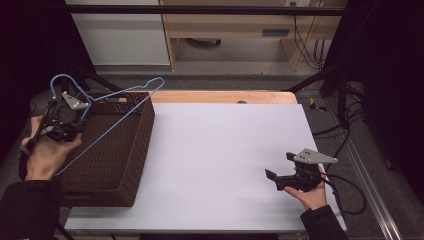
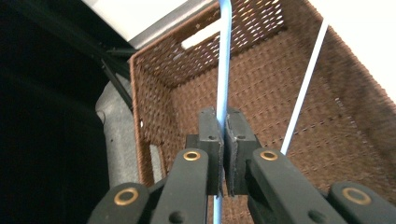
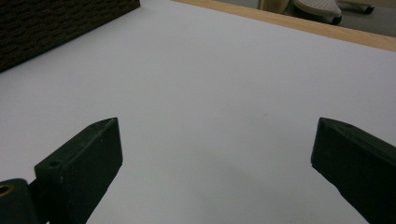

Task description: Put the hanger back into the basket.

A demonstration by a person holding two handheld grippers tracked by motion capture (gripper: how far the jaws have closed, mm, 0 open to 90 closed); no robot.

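Observation:
A light blue wire clothes hanger (image 1: pixel 112 112) hangs over the brown wicker basket (image 1: pixel 131 165) at the table's left. My left gripper (image 1: pixel 75 117) is shut on one of its wires, above the basket's left side. In the left gripper view the pads (image 2: pixel 211 140) pinch the blue hanger wire (image 2: pixel 224 60), and a second thin wire (image 2: pixel 306 84) slants across the basket's inside (image 2: pixel 261 84). My right gripper (image 1: pixel 280 167) rests low over the white table top at the right, open, with nothing between its fingers (image 3: pixel 84 158).
The white table top (image 1: pixel 220 150) stretches between basket and right hand. A wooden strip (image 1: pixel 225 96) runs along its far edge. Cables (image 1: pixel 345 185) trail off the right side. Dark frame bars stand at the back and sides.

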